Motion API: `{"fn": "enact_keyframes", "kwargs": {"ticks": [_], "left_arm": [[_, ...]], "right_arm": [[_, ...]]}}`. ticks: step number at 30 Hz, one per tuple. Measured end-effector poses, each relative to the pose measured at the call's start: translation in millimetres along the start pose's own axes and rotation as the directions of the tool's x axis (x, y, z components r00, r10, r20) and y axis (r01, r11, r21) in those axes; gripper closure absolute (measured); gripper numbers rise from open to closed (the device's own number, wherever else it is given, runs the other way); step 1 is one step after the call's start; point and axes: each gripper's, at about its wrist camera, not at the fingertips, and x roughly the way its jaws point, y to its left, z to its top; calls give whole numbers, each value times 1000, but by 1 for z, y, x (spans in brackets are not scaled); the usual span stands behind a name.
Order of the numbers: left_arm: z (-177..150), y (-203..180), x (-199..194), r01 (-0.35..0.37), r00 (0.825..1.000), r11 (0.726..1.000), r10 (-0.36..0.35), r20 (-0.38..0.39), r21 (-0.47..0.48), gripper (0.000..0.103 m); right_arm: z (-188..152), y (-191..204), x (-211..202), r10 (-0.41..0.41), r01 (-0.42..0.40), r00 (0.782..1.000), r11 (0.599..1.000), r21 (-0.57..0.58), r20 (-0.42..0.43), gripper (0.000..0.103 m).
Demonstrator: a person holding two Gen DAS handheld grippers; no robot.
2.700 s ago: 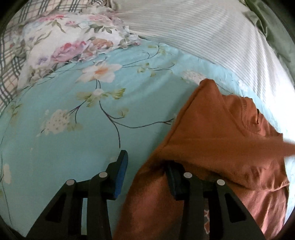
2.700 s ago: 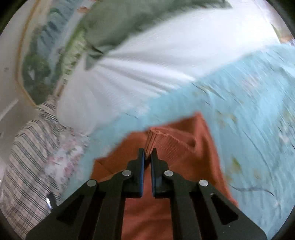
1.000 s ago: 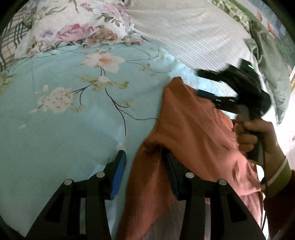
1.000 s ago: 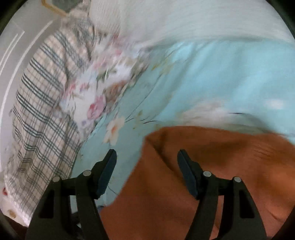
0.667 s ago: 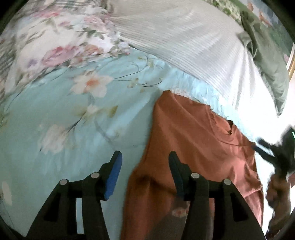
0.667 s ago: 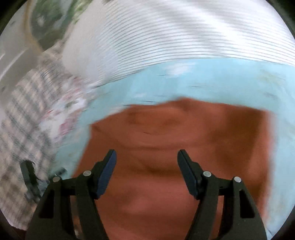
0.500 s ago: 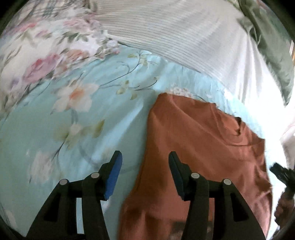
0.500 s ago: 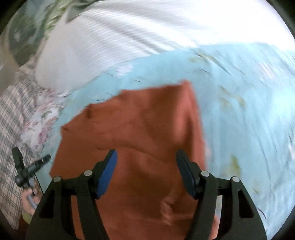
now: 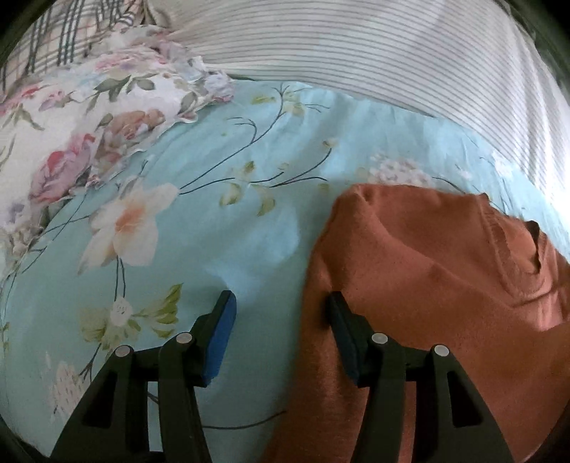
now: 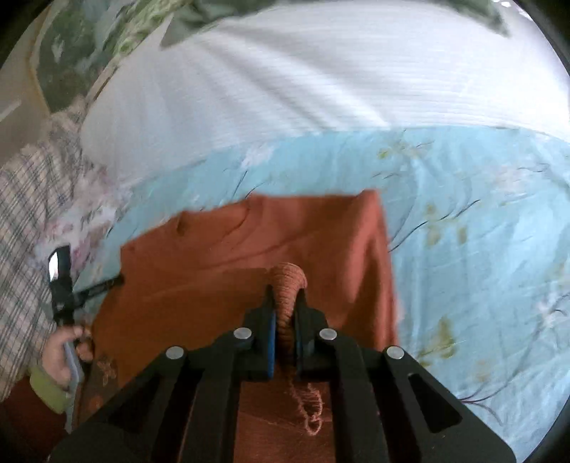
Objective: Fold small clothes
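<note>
A rust-orange knit top [image 9: 427, 270] lies flat on the light blue floral bedsheet [image 9: 213, 220], collar to the right in the left wrist view. My left gripper [image 9: 281, 302] is open, straddling the top's left edge; one finger rests on the sheet, the other on the cloth. In the right wrist view the top [image 10: 249, 256] lies ahead, and my right gripper [image 10: 285, 295] is shut on a ribbed cuff of the top [image 10: 286, 281], bunched between its jaws. My left gripper [image 10: 103, 283] shows at the top's left edge there.
A floral pillow [image 9: 71, 117] lies at the upper left, with plaid fabric [image 9: 64, 39] behind it. A white striped cover [image 9: 374, 50] spans the back. Green fabric [image 10: 107, 32] lies beyond the white cover.
My right gripper has gone from open to shut on the ribbed cuff. My left gripper stays open and has moved lower, closer to the top's left edge.
</note>
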Motion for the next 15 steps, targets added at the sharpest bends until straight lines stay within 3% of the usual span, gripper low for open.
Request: {"fn": "enact_keyframes", "kwargs": {"ticks": [2, 5, 7, 8, 10, 11, 13, 15], "left_arm": [[-2, -3, 0, -27, 1000, 1000, 27, 6, 15, 48], [-1, -4, 0, -35, 999, 999, 35, 7, 19, 48], [-1, -3, 0, -27, 1000, 1000, 27, 6, 13, 48], [-1, -4, 2, -27, 1000, 1000, 27, 5, 13, 47], [0, -6, 1, -38, 999, 999, 38, 5, 23, 47], [-1, -7, 1, -41, 999, 999, 41, 6, 26, 47], [0, -6, 2, -44, 999, 999, 44, 5, 30, 46], [0, -2, 1, -38, 999, 999, 38, 0, 27, 42]], "right_arm": [[-5, -12, 21, -75, 80, 992, 996, 38, -99, 80], [-11, -14, 11, -143, 146, 988, 988, 58, -60, 80], [-10, -3, 1, -121, 121, 993, 992, 48, -5, 80], [-9, 6, 0, -69, 69, 998, 997, 33, 7, 80], [-10, 21, 12, 38, -38, 999, 999, 0, -37, 70], [-13, 27, 24, 46, -48, 996, 999, -19, -82, 65], [-22, 25, 44, -64, 57, 985, 997, -49, -161, 64], [-27, 7, 40, -48, 49, 987, 999, 3, -155, 67]]}}
